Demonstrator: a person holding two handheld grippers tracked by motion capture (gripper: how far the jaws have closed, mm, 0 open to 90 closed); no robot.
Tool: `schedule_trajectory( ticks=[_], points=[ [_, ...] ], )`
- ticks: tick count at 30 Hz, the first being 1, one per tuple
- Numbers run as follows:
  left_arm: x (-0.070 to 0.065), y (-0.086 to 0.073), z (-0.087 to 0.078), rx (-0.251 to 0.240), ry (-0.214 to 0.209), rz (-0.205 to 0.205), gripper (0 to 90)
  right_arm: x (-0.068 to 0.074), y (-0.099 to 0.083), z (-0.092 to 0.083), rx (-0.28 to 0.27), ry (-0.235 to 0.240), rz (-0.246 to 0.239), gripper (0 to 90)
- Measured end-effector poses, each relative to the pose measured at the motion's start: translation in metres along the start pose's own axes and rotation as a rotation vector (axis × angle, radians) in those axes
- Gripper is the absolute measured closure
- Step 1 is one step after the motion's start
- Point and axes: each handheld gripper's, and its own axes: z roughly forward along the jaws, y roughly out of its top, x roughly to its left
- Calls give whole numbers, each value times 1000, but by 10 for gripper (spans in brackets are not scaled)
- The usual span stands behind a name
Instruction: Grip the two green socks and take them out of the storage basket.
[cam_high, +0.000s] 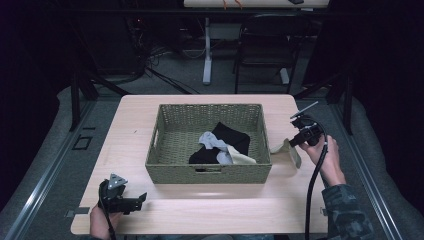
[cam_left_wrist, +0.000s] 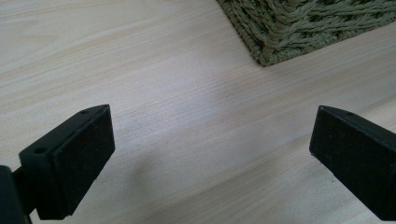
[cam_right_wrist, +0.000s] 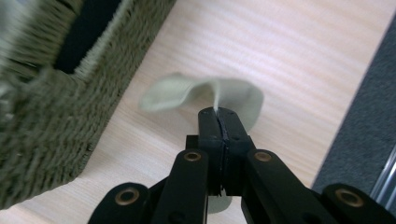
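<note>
**Pale cloth pinched beside the basket**

The right hand-held gripper (cam_right_wrist: 218, 116) has its jaws clamped tight together on a pale cloth (cam_right_wrist: 233, 95), and the fabric curls out of the jaw tips in a loose fold. In the high view that cloth (cam_high: 289, 149) hangs over the worktop (cam_high: 200, 210) just off the right wall of the woven basket (cam_high: 165, 150), close to it, though whether it touches the wicker I cannot tell. Inside the basket lies a small heap: a black garment (cam_high: 227, 140), a light grey piece (cam_high: 212, 141) across it and a cream piece (cam_high: 242, 158) at the front right.

Over at the near left corner, the left hand-held gripper (cam_left_wrist: 212, 154) sits low over bare wood, jaws spread wide with nothing between them, a corner of the basket just ahead.
</note>
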Motion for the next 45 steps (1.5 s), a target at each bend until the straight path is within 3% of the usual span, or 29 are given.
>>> schedule_trajectory(
  ticks=[6, 9, 11, 12, 14, 18, 19, 20, 21, 26, 30, 41, 45],
  points=[
    [0, 0, 0, 1, -1, 0, 0, -3, -6, 23, 44, 38, 16, 893],
    [0, 0, 0, 0, -1, -1, 0, -5, -7, 23, 50, 53, 8, 870],
    [0, 0, 0, 1, -2, -2, 1, -5, -6, 15, 45, 70, -1, 753],
    [0, 0, 0, 1, -2, -2, 0, -5, -6, 15, 45, 70, -1, 753],
    [0, 0, 0, 2, -2, 2, 1, -3, -3, 0, 21, 67, -9, 624],
    [0, 0, 0, 1, -1, 0, 0, 3, 4, -23, -11, 73, -44, 458],
    [0, 0, 0, 1, -1, 0, 1, 3, 4, -23, -11, 73, -44, 458],
    [0, 0, 0, 0, -1, 0, 1, 5, 7, -30, -26, 77, -53, 418],
    [0, 0, 0, 0, -1, 1, 0, 11, 13, -40, -55, 79, -69, 319],
    [0, 0, 0, -1, -1, -1, 0, 24, 26, -57, -78, 77, -114, 215],
    [0, 0, 0, 0, -2, 0, 0, 48, 43, -69, -92, 91, -179, 158],
    [1, 0, 0, -4, -4, 0, 0, 93, 74, -69, -81, 110, -299, 52],
    [1, 0, 0, -6, -6, -4, 0, 105, 79, -60, -74, 126, -306, 21]
  ],
)
